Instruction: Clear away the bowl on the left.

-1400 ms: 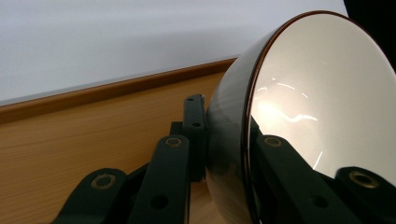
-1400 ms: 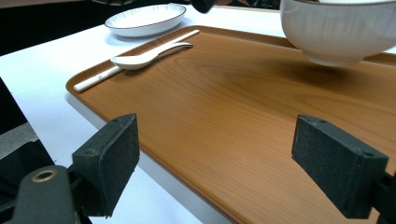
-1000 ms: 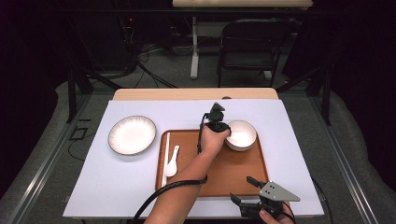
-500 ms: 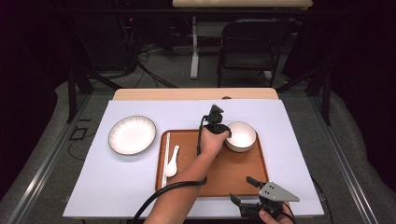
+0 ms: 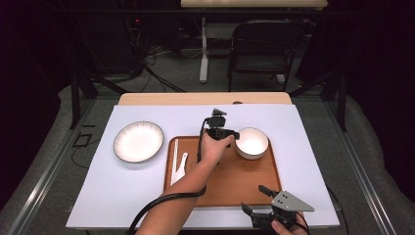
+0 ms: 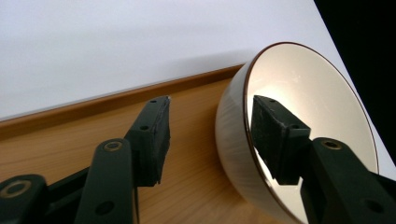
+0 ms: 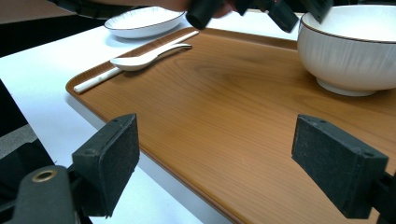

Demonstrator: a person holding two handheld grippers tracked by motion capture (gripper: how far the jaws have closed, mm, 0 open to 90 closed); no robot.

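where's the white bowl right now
In the high view the white bowl sits on the far right corner of the wooden tray, with the left claw at its rim.

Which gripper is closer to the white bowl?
The left. The left gripper sits right at the bowl on the tray, its jaws just opened astride the rim, one inside, one outside. The right gripper waits open at the tray's near edge, well away.

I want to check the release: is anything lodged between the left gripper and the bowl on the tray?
Nothing visible. The left gripper has just been opening; its jaws straddle the rim of the bowl, one pad inside, one outside, with clear gaps. The bowl sits on the tray.
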